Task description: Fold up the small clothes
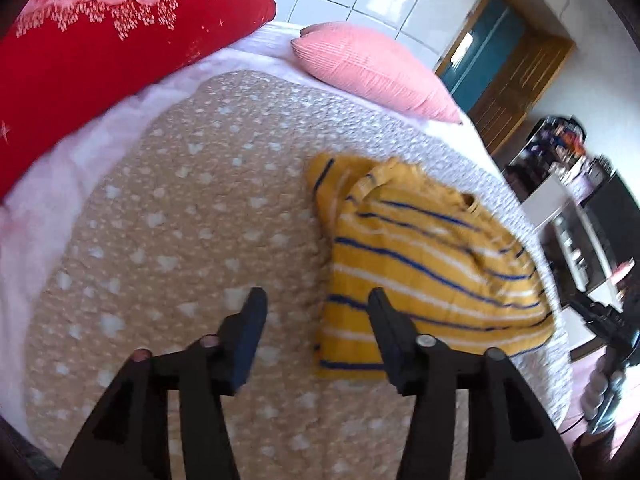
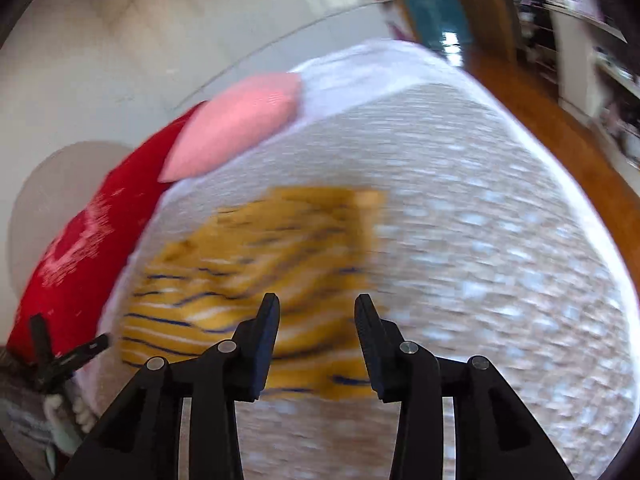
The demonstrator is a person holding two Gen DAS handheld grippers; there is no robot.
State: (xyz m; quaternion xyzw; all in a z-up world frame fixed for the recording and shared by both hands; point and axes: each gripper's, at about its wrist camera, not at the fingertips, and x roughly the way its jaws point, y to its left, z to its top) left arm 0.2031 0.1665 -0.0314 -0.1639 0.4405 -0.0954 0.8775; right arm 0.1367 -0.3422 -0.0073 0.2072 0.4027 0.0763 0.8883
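Observation:
A small yellow garment with blue and white stripes lies folded over on the beige, white-dotted bed cover. In the left wrist view my left gripper hovers above the garment's near left edge, jaws apart, nothing between them. In the blurred right wrist view the same garment lies just beyond my right gripper, whose jaws also stand apart over the garment's near right corner without pinching cloth. The left gripper's fingers show at the lower left of the right wrist view.
A red pillow and a pink pillow lie at the head of the bed against a white wall. Beyond the bed's right edge are wooden floor, a teal door and cluttered shelves.

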